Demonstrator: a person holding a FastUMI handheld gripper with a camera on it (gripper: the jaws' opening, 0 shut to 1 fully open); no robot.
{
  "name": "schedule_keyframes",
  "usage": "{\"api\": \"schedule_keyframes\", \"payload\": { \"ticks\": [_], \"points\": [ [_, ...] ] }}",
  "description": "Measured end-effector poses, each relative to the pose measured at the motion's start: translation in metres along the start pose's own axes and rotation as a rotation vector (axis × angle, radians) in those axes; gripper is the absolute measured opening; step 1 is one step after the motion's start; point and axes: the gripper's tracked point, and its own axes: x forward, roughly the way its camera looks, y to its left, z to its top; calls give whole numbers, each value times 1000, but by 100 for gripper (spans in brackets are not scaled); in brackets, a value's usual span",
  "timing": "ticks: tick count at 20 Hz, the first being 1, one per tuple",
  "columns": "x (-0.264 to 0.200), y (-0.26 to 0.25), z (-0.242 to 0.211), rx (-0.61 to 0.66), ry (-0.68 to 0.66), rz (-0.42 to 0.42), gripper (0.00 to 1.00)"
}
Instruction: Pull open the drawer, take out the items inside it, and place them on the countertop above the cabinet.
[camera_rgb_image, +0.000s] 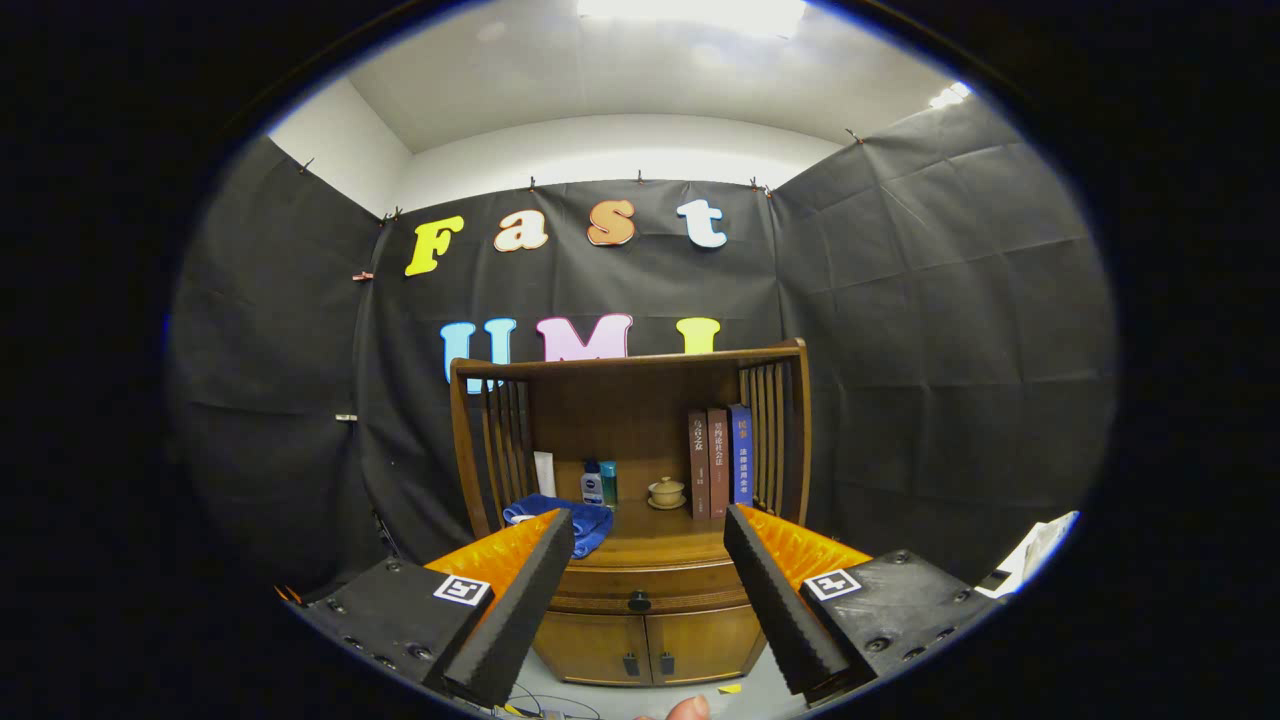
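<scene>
Right now your gripper (648, 535) hangs in front of the brown wooden cabinet (640, 620), its 2 fingers spread wide apart with nothing between them but open air. Between the fingertips, beyond them, you look onto the curved wooden drawer front (650, 588) with its small dark round knob (638, 601); the drawer sits closed, so what lies inside it is hidden from you. Below it are 2 wooden cupboard doors (650, 640), also shut.

Above the drawer is the wooden countertop (660, 535), enclosed by slatted sides. On it you see a crumpled blue cloth (575, 520) just beyond your left finger, a small white-and-blue bottle (592, 484) with a teal container (608, 482) touching or just beside it, a small tan lidded cup on a saucer (666, 492), and 3 upright books (720, 460) standing against the right slats. A fingertip (686, 709) shows beneath the gripper.
</scene>
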Motion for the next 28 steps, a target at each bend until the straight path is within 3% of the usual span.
{"api": "schedule_keyframes", "payload": {
  "ticks": [6, 16, 19, 25, 27, 28],
  "points": [
    [73, -1, -125, -90, 56, 15, 98],
    [167, 3, -312, 22, 265, 4, 99],
    [185, 8, -349, 33, 317, 0, 86],
    [210, 7, -360, -19, 311, -13, 65],
    [214, 7, -355, 15, 321, -12, 54],
    [214, 5, -362, 26, 329, -12, 53]
  ]
}}
